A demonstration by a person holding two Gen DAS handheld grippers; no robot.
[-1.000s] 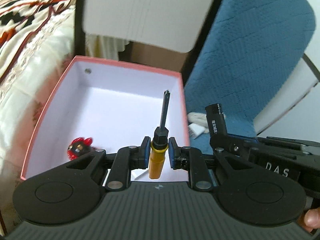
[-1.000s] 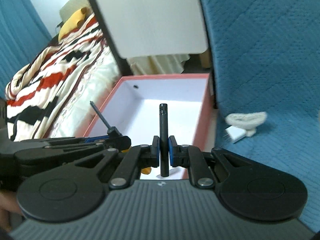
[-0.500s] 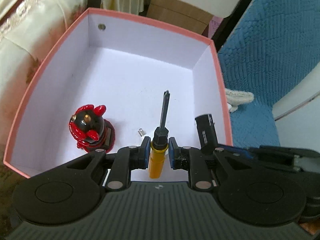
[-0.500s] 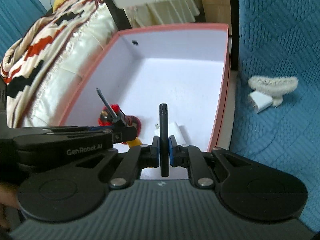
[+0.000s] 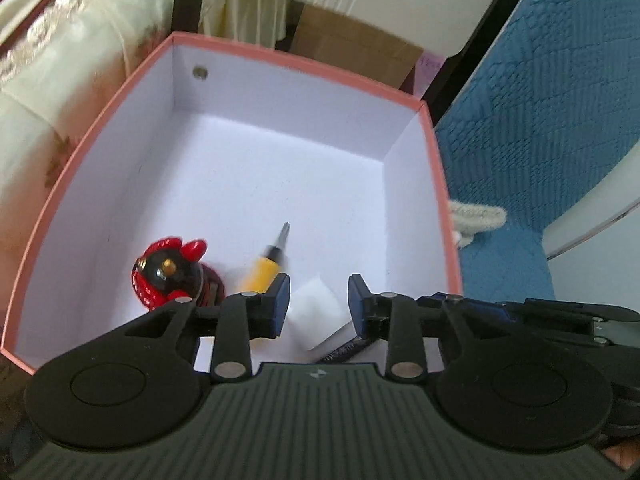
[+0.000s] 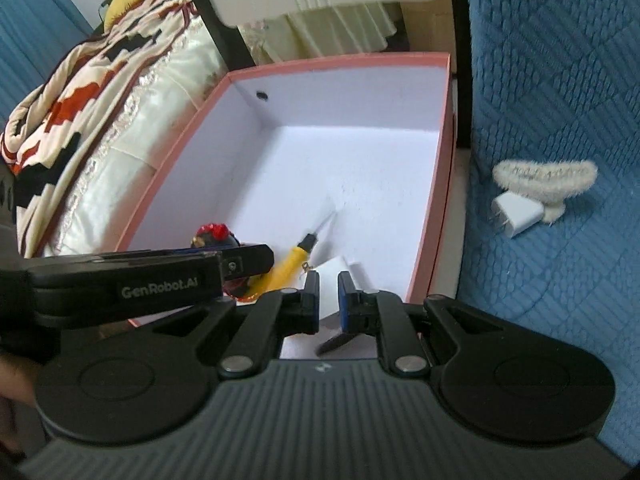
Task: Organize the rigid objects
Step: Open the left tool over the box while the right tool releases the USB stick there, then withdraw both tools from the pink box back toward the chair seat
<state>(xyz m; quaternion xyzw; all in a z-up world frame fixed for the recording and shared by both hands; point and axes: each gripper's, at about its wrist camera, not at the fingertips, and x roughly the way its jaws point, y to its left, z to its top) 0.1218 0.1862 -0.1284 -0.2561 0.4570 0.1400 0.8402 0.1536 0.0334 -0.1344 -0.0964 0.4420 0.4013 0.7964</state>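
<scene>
Screwdriver (image 5: 267, 264), yellow-handled and motion-blurred, is lying free inside the pink box (image 5: 100, 128), its tip pointing toward one o'clock in the left wrist view. The left gripper (image 5: 316, 300) is hovering over the near end of the box with its fingers spread wide and nothing between them; the screwdriver's handle is sitting just past the left finger (image 5: 278, 300), at about eleven o'clock from the gap. Showing through that gap is a white block (image 5: 318, 314) resting on the box floor. At nine o'clock from the screwdriver, a red and black figurine (image 5: 168, 274) is standing just beside it.

In the right wrist view, the right gripper (image 6: 328, 300) is holding its fingers slightly apart, also empty. A dark rod-like object (image 6: 336, 342) is lying blurred below that gap, only partly visible, so what it is cannot be told. The screwdriver (image 6: 294, 258) is showing at eleven o'clock from the right fingers, and the left gripper's arm is crossing in front of the figurine (image 6: 214, 234), hiding most of it. Outside the box at three o'clock, a white charger plug (image 6: 516, 214) is touching a fuzzy cream hair clip (image 6: 544, 178) on the blue quilted surface (image 6: 560, 80).
</scene>
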